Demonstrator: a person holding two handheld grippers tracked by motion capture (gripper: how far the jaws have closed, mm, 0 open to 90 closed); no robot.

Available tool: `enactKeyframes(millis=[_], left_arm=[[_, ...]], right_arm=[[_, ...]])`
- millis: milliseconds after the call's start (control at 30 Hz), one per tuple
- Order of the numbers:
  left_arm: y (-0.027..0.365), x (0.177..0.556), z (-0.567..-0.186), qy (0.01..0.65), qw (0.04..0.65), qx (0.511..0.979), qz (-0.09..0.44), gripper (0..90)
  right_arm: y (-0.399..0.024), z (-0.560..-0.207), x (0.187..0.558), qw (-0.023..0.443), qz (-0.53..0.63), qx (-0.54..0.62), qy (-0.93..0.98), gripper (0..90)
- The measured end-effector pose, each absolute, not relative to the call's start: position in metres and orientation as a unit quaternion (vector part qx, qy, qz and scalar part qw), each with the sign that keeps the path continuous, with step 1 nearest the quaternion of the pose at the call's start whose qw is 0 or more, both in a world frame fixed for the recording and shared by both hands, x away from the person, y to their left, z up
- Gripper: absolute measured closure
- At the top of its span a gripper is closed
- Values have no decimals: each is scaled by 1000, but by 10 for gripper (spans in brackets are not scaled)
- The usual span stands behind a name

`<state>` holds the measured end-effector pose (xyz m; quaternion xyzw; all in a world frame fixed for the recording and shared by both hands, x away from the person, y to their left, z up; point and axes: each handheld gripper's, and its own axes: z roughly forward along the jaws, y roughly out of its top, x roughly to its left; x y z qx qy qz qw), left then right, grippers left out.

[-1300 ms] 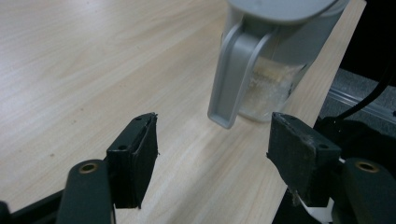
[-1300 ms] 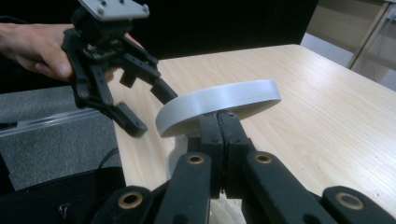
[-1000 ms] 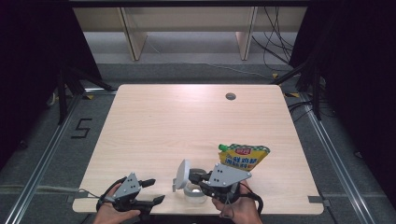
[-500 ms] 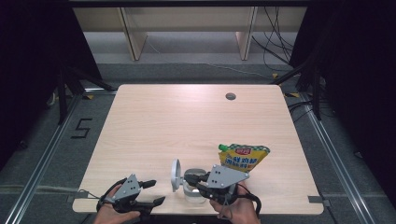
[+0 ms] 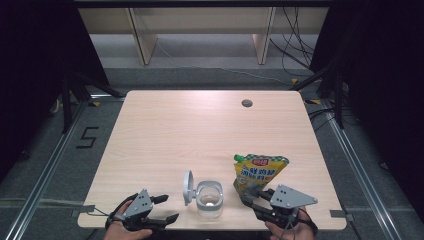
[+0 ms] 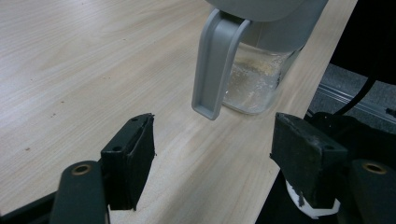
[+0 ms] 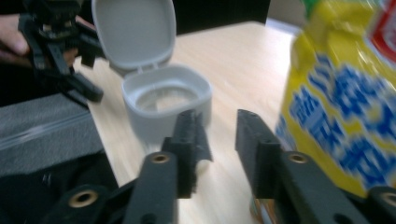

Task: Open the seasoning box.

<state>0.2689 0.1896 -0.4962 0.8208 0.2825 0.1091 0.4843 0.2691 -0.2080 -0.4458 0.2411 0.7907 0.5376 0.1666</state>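
Container [image 5: 209, 199] of clear plastic with a grey collar stands near the front edge of the wooden table [image 5: 200, 130], between the two grippers. Its grey hinged lid [image 5: 188, 187] is flipped up and stands open on the container's left side in the high view; the right gripper view looks into the open mouth [image 7: 163, 98], where a pale, powdery content lies at the bottom. In the left gripper view the lid's grey tab [image 6: 215, 65] hangs down in front of the clear wall.

Just to the right of the container stands a yellow snack pouch [image 5: 257, 172] with blue lettering and a green cap at its top corner — upright, leaning slightly.

The right gripper [image 5: 254, 200] sits at the pouch's foot. Its jaws have just been opening; they stand a narrow gap apart with nothing between them, the pouch [image 7: 341, 102] close beside the right-hand jaw.

The left gripper [image 5: 165, 207] rests at the table's front edge, left of the container and apart from it — jaws wide and empty, pointed toward the lid.
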Motion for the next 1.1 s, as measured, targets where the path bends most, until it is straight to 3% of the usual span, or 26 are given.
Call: enactKeyframes(millis=[167, 500, 800, 1100], left_arm=[[189, 269, -497, 282, 483, 822, 107, 295], [191, 270, -498, 280, 474, 827, 114, 300], [186, 271, -500, 283, 487, 820, 104, 301], [186, 275, -500, 283, 485, 821, 103, 299]], right_arm=[[-228, -451, 267, 172, 514, 274, 794, 600], [-257, -459, 268, 183, 491, 317, 791, 523], [-278, -478, 293, 180, 506, 354, 766, 248], [-277, -485, 308, 177, 521, 332, 766, 214]])
